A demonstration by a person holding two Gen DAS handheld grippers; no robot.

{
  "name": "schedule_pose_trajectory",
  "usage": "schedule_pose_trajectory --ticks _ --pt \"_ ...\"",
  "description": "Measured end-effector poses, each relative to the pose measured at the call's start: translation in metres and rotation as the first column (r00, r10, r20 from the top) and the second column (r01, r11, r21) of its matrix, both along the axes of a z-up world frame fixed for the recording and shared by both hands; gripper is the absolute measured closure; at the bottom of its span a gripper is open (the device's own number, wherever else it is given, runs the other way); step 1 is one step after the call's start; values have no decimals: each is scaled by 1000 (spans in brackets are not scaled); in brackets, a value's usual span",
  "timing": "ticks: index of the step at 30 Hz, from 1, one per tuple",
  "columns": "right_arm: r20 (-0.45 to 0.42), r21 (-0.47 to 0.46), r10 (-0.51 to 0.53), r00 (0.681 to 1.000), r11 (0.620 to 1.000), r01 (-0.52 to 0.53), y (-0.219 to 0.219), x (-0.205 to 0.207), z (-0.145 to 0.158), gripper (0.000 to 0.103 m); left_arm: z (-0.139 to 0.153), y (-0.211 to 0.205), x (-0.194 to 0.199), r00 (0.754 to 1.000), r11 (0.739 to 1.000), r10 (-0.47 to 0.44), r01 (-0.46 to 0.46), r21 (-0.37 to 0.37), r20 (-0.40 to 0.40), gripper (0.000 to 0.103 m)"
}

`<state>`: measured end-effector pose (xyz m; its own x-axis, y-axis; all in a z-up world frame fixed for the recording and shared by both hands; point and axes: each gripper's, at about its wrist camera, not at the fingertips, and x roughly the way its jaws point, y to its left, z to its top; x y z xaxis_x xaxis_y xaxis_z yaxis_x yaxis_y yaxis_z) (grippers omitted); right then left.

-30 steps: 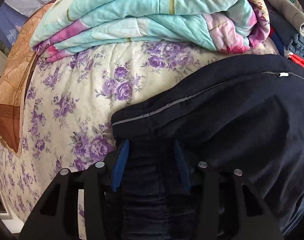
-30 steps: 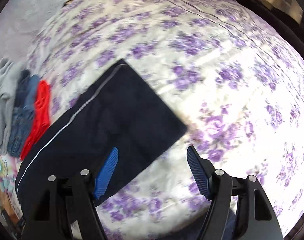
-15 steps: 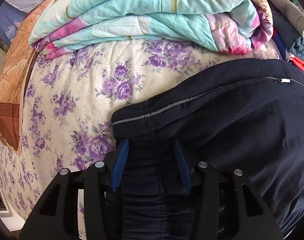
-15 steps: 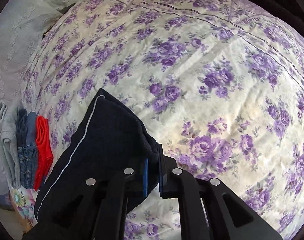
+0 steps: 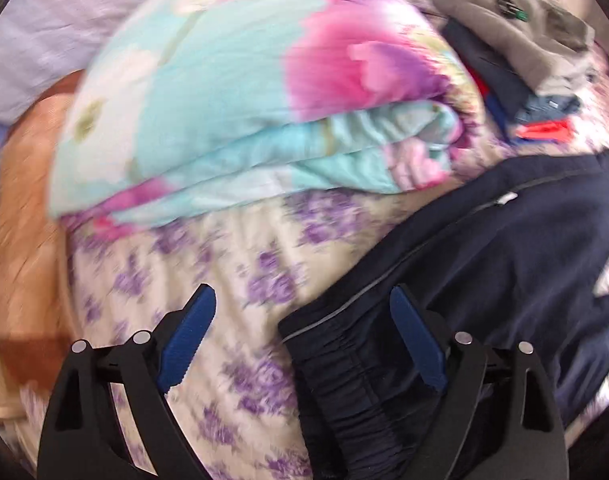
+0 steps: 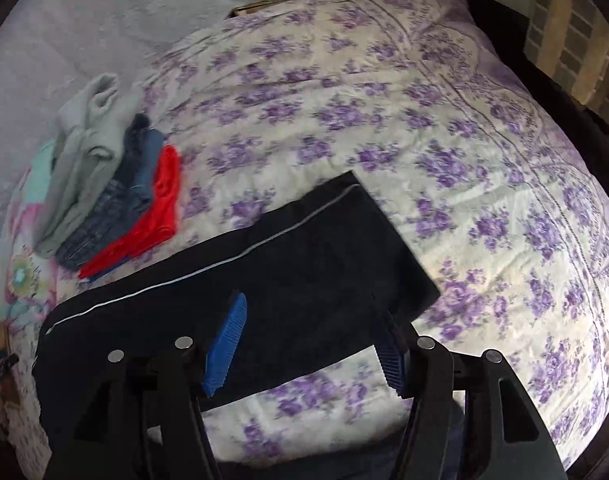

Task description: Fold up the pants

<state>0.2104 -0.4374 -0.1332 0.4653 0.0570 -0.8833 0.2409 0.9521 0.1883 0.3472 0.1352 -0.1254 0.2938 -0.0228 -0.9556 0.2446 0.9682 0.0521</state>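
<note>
Floral bedspread (image 6: 384, 112) bears dark pants (image 6: 304, 256); both grippers' jaws gape, empty.

Purple-flowered bedspread (image 6: 384, 92), folded turquoise-and-pink floral quilt (image 5: 240, 92), stacked grey, denim and red clothes (image 6: 116, 192)

We are finding no readable text, label, brand or number anywhere; the small badge on the grey garment (image 5: 516, 20) is blurring out.

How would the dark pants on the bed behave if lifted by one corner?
The pants would likely droop; the cloth looks soft and lies flat on the bedspread. The gathered waistband seems thicker, so that end probably hangs heavier.
</note>
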Motion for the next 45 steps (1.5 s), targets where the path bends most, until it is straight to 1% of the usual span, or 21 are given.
schedule_pose_trajectory --ticks 2,4,7,8,14,16,17,19,20,22,24,26,28,30,33,37,39,41,43,44,45 --pt "6 32 92 996 995 -92 37 -1 7 41 -11 -3 15 992 993 -106 103 -53 -61 17" --pt "5 47 166 986 985 -166 71 -3 11 41 -25 -13 22 976 981 -191 186 -57 -105 20" --pt "-11 47 247 969 968 -246 110 -12 15 41 -48 -23 30 950 964 -260 244 -105 -174 44" --pt "-19 46 263 965 964 -262 118 -14 16 41 -56 -24 32 945 961 -268 250 -117 -189 49" --pt "-71 35 326 943 945 -324 148 -11 4 41 -87 -15 38 933 948 -270 214 -234 -239 49" --pt "-86 47 371 925 929 -368 162 -4 -5 41 -87 -15 34 935 946 -276 224 -235 -224 50" --pt "-81 66 415 906 910 -410 173 0 -8 41 -86 -16 30 935 944 -285 234 -235 -212 65" --pt "-51 102 524 850 850 -517 195 15 -12 41 -80 -17 18 926 931 -318 264 -253 -205 87" --pt "-36 110 586 809 807 -580 207 23 -12 41 -77 -20 12 925 931 -329 283 -233 -191 89" --pt "-22 98 724 690 688 -719 235 42 -12 31 -69 -24 4 923 928 -345 309 -210 -170 90" --pt "-25 -12 815 578 578 -816 259 61 -11 26 -55 -24 2 926 927 -349 320 -195 -141 91" --pt "-65 -105 872 485 478 -872 280 81 -17 26 -42 -21 1 932 928 -345 321 -187 -113 91" --pt "-117 -127 900 421 407 -905 295 103 -29 26 -33 -17 -2 935 928 -341 318 -193 -99 91" --pt "-156 -126 911 381 364 -923 306 123 -42 26 -31 -16 -3 934 928 -343 320 -188 -102 92" --pt "-193 -68 923 332 325 -943 317 143 -61 26 -34 -17 -3 934 932 -338 317 -174 -110 92" --pt "-244 -62 941 236 227 -972 330 147 -80 32 -32 -29 -2 933 929 -346 326 -173 -101 92" --pt "-290 11 937 195 207 -978 331 153 -92 32 -29 -27 -4 932 927 -349 328 -183 -98 92" --pt "-361 78 917 168 209 -975 329 159 -106 31 -26 -25 -6 929 924 -357 335 -184 -97 92" --pt "-363 100 921 143 191 -976 326 159 -105 31 -26 -23 -6 928 924 -359 338 -178 -101 92" --pt "-352 123 926 138 192 -974 324 159 -100 34 -26 -24 -6 928 925 -358 338 -173 -103 92" --pt "-327 174 936 130 195 -965 320 160 -95 61 -25 -24 -6 928 926 -357 337 -169 -105 92"
